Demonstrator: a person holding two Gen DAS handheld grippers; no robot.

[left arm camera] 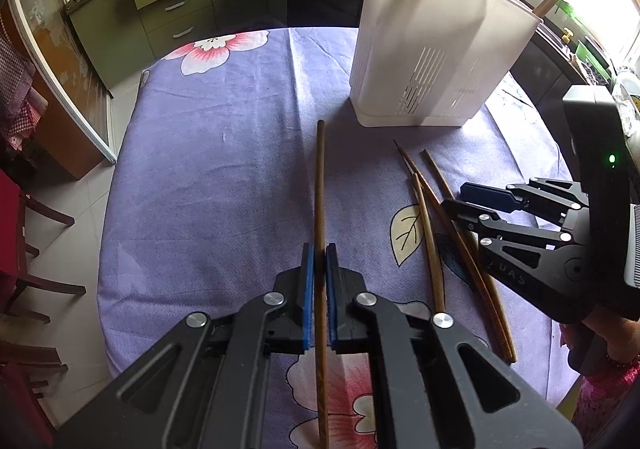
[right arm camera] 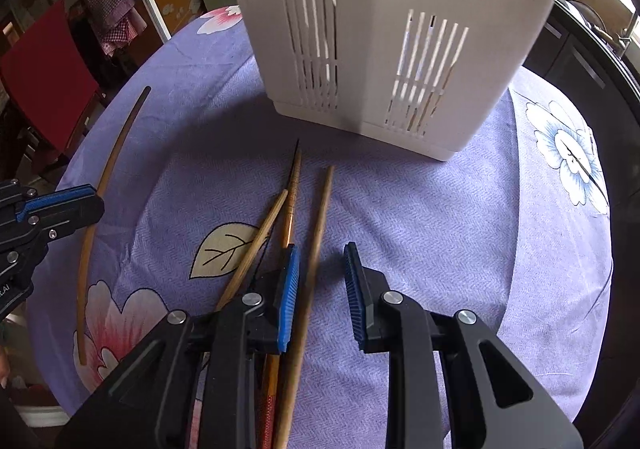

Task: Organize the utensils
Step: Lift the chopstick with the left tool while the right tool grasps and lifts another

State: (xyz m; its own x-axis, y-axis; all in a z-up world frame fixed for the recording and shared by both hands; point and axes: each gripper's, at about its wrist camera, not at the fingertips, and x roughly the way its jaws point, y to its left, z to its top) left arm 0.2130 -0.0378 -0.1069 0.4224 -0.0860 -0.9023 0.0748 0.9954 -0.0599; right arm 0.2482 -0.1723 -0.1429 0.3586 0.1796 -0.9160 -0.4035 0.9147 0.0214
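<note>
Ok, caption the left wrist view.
Left gripper shut on brown wooden chopstick, white slotted plastic holder ahead.

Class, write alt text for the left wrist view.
The left hand-held gripper is shut on a single chopstick over a purple floral tablecloth. Three more chopsticks lie to its right, before a white utensil holder.

The left gripper (left arm camera: 320, 265) points forward, its two blue-padded fingers (left arm camera: 307, 281) drawn close together, nearly parallel. The right gripper (right arm camera: 322, 289) is just to its right, angled inward, its blue pads (right arm camera: 290, 301) spread well apart and low.
</note>
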